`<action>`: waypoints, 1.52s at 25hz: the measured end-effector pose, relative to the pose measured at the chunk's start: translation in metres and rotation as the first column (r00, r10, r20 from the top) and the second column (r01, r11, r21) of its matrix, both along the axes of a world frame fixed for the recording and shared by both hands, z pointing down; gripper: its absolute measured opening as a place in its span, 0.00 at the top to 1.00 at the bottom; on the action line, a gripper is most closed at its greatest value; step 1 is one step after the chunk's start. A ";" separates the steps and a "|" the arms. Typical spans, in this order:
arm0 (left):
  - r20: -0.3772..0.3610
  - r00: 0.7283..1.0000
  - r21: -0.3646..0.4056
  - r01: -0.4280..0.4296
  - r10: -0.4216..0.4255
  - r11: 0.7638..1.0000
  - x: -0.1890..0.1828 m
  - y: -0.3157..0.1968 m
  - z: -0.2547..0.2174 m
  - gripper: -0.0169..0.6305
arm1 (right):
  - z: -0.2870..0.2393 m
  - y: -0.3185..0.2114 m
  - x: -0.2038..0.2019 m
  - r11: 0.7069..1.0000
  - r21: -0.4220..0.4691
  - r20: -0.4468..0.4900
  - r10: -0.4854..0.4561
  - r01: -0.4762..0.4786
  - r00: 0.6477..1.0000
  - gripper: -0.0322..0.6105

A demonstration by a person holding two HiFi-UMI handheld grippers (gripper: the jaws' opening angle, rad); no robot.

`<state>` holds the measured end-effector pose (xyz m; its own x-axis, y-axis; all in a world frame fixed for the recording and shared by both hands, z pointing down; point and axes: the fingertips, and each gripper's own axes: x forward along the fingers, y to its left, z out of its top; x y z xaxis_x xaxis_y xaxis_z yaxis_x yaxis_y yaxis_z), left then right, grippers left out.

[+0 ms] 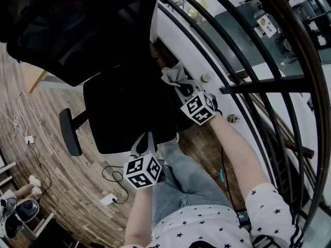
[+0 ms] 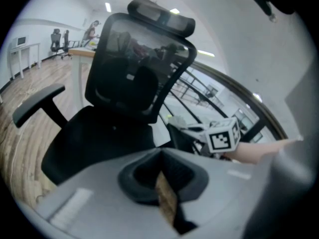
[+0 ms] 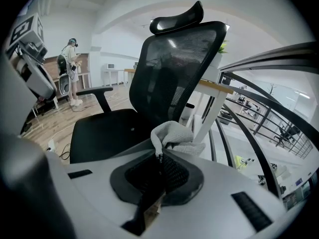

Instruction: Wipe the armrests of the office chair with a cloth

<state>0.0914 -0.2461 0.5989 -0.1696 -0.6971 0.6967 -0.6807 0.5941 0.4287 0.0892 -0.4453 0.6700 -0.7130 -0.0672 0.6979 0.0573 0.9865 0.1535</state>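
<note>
No legible text, brand, number or sign in any view
- left marker cube [image 1: 143, 171]: black-and-white square patterns only, no characters
- right marker cube [image 1: 198, 107]: same kind of pattern, no characters
- small printed card [image 1: 265, 25] beyond railing [image 1: 243, 50]: coloured picture visible, print too small to read

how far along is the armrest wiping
Done: the crumpled grey cloth is clamped in the right gripper. In hand: that gripper holds it beside the black mesh office chair, on the side by the black railing; contact with an armrest there cannot be made out. Left: the black padded armrest on the opposite side has no cloth near it; the left gripper is shut, empty.
</note>
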 end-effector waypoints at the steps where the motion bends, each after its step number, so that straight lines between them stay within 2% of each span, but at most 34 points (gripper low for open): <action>1: 0.000 1.000 0.000 -0.003 0.003 1.000 0.002 0.001 0.000 0.97 | 0.000 0.001 0.001 1.000 -0.001 0.000 -0.001 0.001 1.000 0.91; 38: 0.022 0.999 0.000 -0.038 0.038 0.999 0.068 0.072 -0.005 0.97 | -0.004 0.071 0.072 0.998 -0.009 0.005 0.058 -0.058 0.998 0.91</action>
